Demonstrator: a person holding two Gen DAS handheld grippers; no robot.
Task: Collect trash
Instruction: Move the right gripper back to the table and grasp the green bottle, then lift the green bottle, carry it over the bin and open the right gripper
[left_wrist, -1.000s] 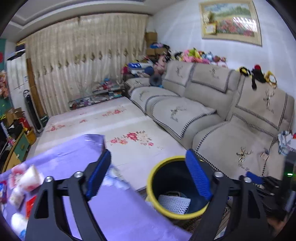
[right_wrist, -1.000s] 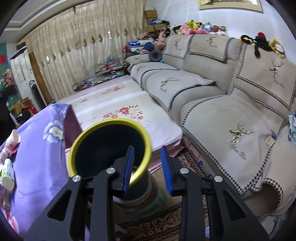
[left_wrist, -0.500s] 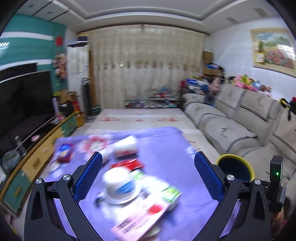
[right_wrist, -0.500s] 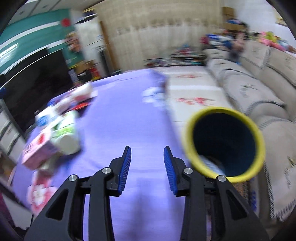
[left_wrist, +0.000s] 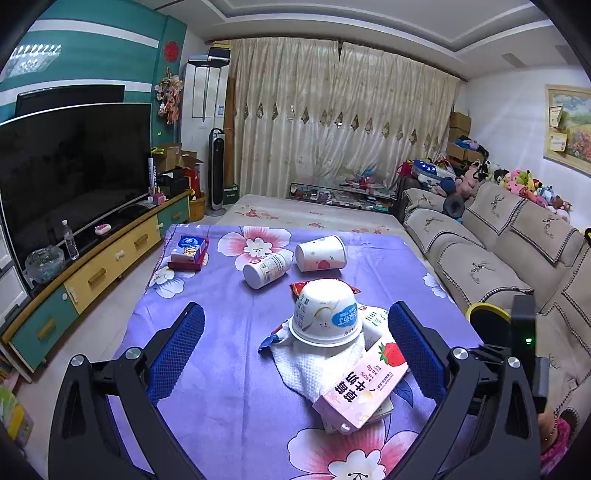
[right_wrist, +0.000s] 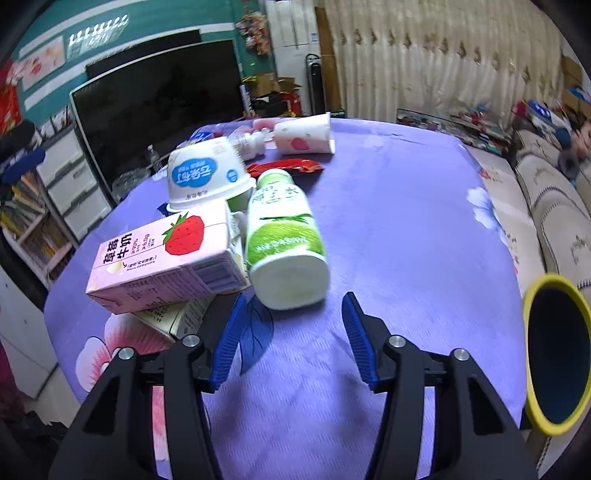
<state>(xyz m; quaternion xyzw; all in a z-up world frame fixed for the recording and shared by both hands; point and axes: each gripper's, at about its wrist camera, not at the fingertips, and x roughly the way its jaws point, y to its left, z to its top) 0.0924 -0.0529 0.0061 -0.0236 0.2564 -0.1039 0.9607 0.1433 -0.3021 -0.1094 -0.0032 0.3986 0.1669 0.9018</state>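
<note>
Most of your trash, the green bottle (right_wrist: 286, 236), pink carton (right_wrist: 162, 254) and upturned cup (left_wrist: 327, 312), lies uncollected on the purple table (left_wrist: 221, 369), the yellow-rimmed bin (right_wrist: 557, 354) beside it, with your right gripper (right_wrist: 291, 336) and left gripper (left_wrist: 295, 354) both spread and empty.

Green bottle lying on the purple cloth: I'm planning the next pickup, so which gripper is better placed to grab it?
Right. The right gripper is open, with the green bottle just ahead between its fingers. The left gripper faces the upturned cup instead.
</note>
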